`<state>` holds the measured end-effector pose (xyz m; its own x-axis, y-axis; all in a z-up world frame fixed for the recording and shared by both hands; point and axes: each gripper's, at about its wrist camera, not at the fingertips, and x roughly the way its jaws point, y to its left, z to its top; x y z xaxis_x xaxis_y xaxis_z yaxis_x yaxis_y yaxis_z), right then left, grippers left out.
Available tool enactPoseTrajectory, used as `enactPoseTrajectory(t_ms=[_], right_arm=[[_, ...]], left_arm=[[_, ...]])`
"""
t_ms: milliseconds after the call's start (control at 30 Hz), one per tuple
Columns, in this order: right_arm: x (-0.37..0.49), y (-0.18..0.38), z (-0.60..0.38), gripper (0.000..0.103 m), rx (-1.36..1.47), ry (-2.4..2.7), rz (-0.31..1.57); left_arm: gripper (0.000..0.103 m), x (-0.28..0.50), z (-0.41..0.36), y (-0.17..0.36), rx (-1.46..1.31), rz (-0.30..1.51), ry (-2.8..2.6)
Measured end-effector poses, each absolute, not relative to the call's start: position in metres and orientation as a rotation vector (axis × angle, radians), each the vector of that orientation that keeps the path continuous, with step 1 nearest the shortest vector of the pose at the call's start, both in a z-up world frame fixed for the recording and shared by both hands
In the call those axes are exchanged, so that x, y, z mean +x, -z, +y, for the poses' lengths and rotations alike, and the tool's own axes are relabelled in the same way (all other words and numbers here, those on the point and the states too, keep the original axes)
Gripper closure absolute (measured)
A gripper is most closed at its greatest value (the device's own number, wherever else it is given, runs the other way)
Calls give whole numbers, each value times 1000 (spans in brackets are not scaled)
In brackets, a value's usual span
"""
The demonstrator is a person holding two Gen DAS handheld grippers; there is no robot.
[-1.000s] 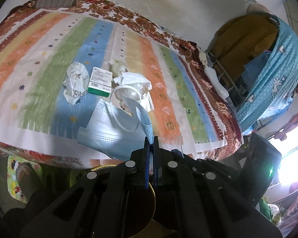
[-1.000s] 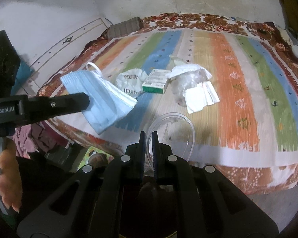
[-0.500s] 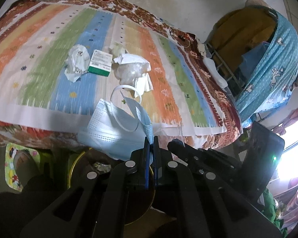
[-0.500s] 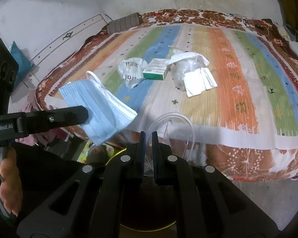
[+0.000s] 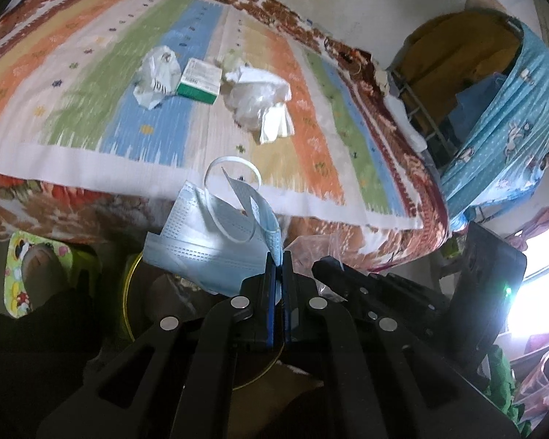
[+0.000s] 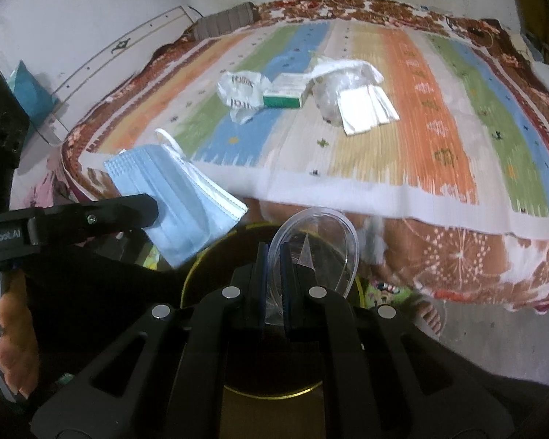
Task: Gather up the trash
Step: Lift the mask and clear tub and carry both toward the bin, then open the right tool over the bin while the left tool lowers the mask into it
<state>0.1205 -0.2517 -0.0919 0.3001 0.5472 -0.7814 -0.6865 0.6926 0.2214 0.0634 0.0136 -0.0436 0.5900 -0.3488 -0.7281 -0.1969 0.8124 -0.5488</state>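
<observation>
Both clamped — left hand-held gripper on mask, right on clear lid — above bin.

Bed w/ a woven cover in orange, green, blue & cream stripes, red-brown floral border. On it, mid-bed, close together: crumpled white printed wrapper, small white-and-green cardboard box touching it, crinkled clear plastic bag w/ folded white paper against it.
</observation>
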Motion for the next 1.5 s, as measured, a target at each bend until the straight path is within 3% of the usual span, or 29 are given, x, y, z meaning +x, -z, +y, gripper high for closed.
enactPoseTrajectory(t_ms=[900,933,967,1000,1033,1200,1367,1500], right_arm=[[146,170,-242,96,-163,-688,1300],[148,172,-242,94,-156,-680,1307],[150,174,-242,85,-150,-673,1316],[151,175,-243,82,-144,-671,1319],[153,175,-242,81,-138,-667,1317],[153,172,-241,71,-130,-675,1302],[156,167,-242,69,-107,-683,1287],[159,161,-245,64,-81,-679,1266]], left_arm=[[100,88,11,125,-746,1214,-30],[94,90,13,126,-751,1202,-47],[87,92,16,126,-758,1198,-59],[72,93,19,129,-779,1194,-74],[68,94,22,130,-803,1190,-81],[63,91,26,126,-826,1168,-86],[58,91,30,121,-857,1138,-89],[46,93,28,123,-883,1139,-64]])
